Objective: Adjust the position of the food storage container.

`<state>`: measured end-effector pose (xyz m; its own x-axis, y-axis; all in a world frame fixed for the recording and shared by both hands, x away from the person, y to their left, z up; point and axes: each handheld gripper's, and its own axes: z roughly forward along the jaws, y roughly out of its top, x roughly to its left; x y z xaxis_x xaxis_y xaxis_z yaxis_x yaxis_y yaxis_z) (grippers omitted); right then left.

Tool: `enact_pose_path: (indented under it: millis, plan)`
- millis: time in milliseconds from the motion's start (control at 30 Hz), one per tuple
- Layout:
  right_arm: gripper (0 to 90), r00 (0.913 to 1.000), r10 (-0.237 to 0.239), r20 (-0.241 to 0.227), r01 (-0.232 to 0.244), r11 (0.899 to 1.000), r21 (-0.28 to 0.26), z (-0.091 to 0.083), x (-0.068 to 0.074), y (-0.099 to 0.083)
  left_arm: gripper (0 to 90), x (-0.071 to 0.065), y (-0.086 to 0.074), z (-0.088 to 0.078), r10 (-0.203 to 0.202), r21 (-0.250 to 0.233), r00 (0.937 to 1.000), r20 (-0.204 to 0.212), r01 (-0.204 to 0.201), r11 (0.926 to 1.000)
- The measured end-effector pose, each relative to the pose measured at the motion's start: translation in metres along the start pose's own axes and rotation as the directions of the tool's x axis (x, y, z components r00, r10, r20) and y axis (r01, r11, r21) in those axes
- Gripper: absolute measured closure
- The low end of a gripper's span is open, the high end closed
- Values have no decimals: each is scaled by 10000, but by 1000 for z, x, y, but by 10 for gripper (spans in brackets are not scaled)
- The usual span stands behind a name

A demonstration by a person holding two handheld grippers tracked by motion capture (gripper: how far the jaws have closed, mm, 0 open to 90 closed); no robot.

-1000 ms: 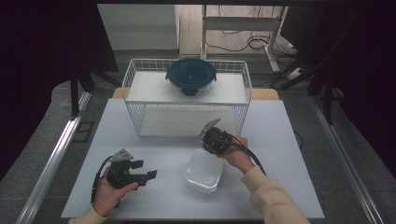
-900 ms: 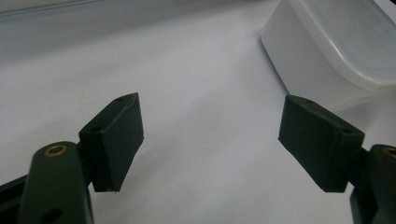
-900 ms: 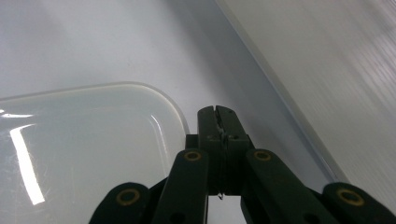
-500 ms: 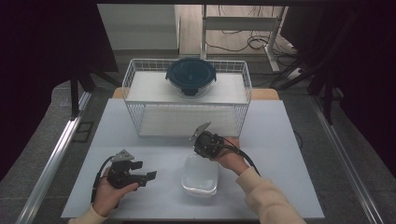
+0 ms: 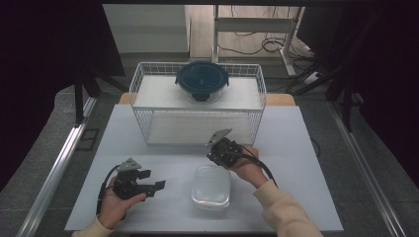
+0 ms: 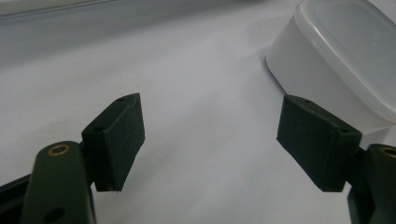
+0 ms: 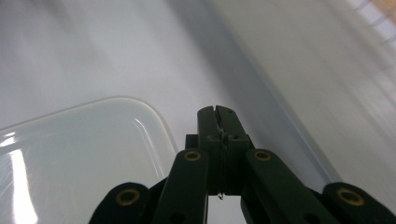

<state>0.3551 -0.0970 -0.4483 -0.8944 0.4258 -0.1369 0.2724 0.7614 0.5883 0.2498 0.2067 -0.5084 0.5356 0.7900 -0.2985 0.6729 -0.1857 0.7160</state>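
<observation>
A translucent white lidded container (image 5: 211,187) lies on the white table (image 5: 296,163), between my two grippers. My right gripper (image 5: 213,155) hovers just over the container's far edge with its jaws shut and nothing between them. In the right gripper view the shut tips (image 7: 218,112) stand beside a rounded corner of the lid (image 7: 79,158). My left gripper (image 5: 153,180) rests low at the front left, jaws open and pointing toward the container. In the left gripper view the wide gap (image 6: 212,105) holds nothing, and the container (image 6: 345,56) sits beyond the right jaw.
A white wire basket (image 5: 148,106) stands across the back of the table. A round dark blue lidded container (image 5: 202,80) sits on its upper level. Metal rails run along the floor on both sides of the table.
My right gripper has shifted slightly to the left and toward the container's far edge. The left gripper has stayed where it was.
</observation>
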Motion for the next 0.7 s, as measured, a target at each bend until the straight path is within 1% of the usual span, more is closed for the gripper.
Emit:
enact_pose_path:
  millis: [100,200,233,333,367,400,433,533,567,600,667,700]
  plan:
    - [895,9978,621,250,-608,9969,-500,-18,-4,-12,228,-1,0,-1,28,-75,10000,14,-28,10000]
    - [888,9896,1388,384,-1345,9861,-979,-35,-5,-32,228,-1,1,-2,111,-124,9999,15,-111,9999]
    - [889,9867,1554,470,-1495,9826,-1098,-40,-4,-39,228,-2,1,-3,116,-130,9999,21,-116,9998]
    - [893,9764,2067,619,-1986,9731,-1166,-51,-2,-62,228,-2,1,-2,55,-131,10000,50,-54,9999]
    - [893,9731,2222,603,-2150,9708,-1066,-53,-1,-70,227,-2,1,-1,48,-127,10000,56,-47,9999]
    - [893,9731,2222,603,-2150,9708,-1066,-53,-1,-70,227,-2,1,-1,48,-127,10000,56,-47,9999]
    - [893,9721,2289,504,-2246,9712,-792,-51,1,-85,227,-2,1,-1,49,-113,10000,62,-48,9999]
    - [893,9657,2591,189,-2579,9648,-522,-44,5,-99,227,-3,2,-1,66,-120,9999,79,-65,9999]
    - [893,9627,2706,81,-2700,9618,-451,-41,6,-102,227,-4,2,-1,106,-148,9999,90,-105,9998]
    - [893,9617,2739,-13,-2738,9611,-378,-37,7,-104,227,-4,2,-1,119,-150,9999,99,-117,9998]
    - [893,9627,2704,-135,-2706,9625,-182,-30,10,-103,227,-4,2,-1,126,-153,9999,119,-124,9998]
    - [893,9653,2606,-175,-2608,9654,-85,-28,12,-102,227,-4,2,-1,131,-153,9998,117,-129,9998]
